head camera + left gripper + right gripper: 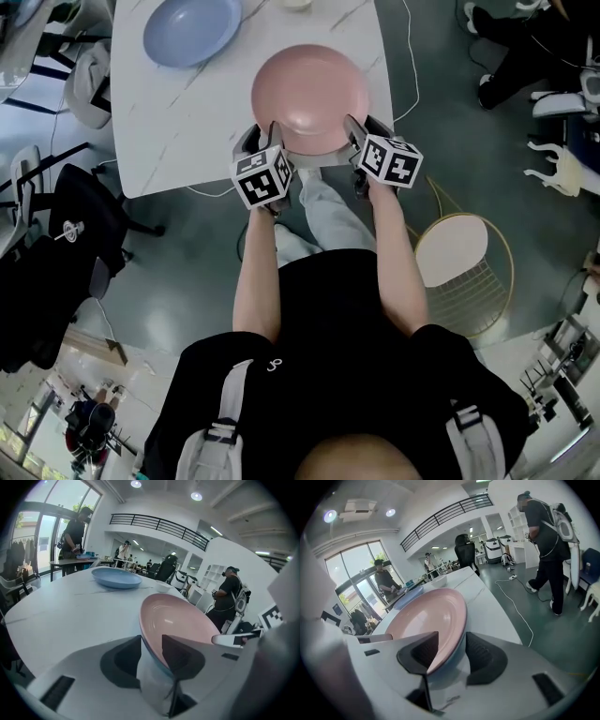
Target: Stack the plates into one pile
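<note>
A pink plate [309, 94] is at the near edge of the white marble table [178, 131], with a gripper on each side of it. My left gripper [261, 133] is shut on its left rim; in the left gripper view the pink plate [180, 620] runs between the pads of the left gripper [151, 641]. My right gripper [367, 127] is shut on the right rim, with the pink plate [426, 620] wedged in the right gripper [452, 639]. The rim's underside looks bluish. A blue plate [192, 30] lies at the far left of the table, also seen as the blue plate [116, 577].
A round gold wire stool [459, 253] stands on the floor to my right, and black chairs [56, 234] stand to my left. A white dish [296, 4] is at the table's far edge. A person [546, 541] stands to the right of the table, and a cable [520, 611] lies on the floor.
</note>
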The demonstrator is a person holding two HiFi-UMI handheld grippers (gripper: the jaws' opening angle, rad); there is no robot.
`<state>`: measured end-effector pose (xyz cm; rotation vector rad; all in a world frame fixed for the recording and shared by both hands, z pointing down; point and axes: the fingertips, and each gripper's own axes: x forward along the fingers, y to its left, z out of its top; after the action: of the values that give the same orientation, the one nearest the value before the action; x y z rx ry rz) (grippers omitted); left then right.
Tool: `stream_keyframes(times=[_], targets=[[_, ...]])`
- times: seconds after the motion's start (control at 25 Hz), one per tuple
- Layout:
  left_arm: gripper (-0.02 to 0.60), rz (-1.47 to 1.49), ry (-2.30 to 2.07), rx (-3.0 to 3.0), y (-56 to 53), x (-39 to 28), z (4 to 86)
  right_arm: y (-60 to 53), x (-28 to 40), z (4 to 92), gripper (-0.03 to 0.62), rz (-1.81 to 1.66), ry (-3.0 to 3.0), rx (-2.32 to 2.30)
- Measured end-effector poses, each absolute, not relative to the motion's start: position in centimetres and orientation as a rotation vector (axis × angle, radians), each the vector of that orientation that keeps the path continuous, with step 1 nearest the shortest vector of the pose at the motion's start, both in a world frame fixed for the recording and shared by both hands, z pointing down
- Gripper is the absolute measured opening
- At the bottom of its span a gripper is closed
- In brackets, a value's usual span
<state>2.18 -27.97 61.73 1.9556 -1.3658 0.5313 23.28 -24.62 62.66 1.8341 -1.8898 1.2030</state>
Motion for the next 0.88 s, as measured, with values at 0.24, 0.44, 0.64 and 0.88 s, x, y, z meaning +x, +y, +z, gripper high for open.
stream_keyframes(times=[0.24, 0.44, 0.64, 0.88], targets=[[0.132, 0.376, -1.396, 1.887, -29.8, 1.1, 60.1, -26.9, 22.7, 61.5, 0.146, 1.158, -1.928, 1.733], [0.13, 0.328, -1.501, 1.839, -31.6, -1.3, 58.4, -31.4, 20.5, 58.7, 0.144, 1.024, -2.043, 1.642], [0.133, 0.282, -1.619, 1.772, -32.9, -4.5, 56.3, -35.3, 17.1, 57.3, 0.144, 0.997, -2.148, 1.514], [0.133, 0.202, -1.787, 1.671, -33.1, -9.9, 54.2, -38.7, 11.0, 56.2, 0.149, 0.937, -2.288, 1.318]])
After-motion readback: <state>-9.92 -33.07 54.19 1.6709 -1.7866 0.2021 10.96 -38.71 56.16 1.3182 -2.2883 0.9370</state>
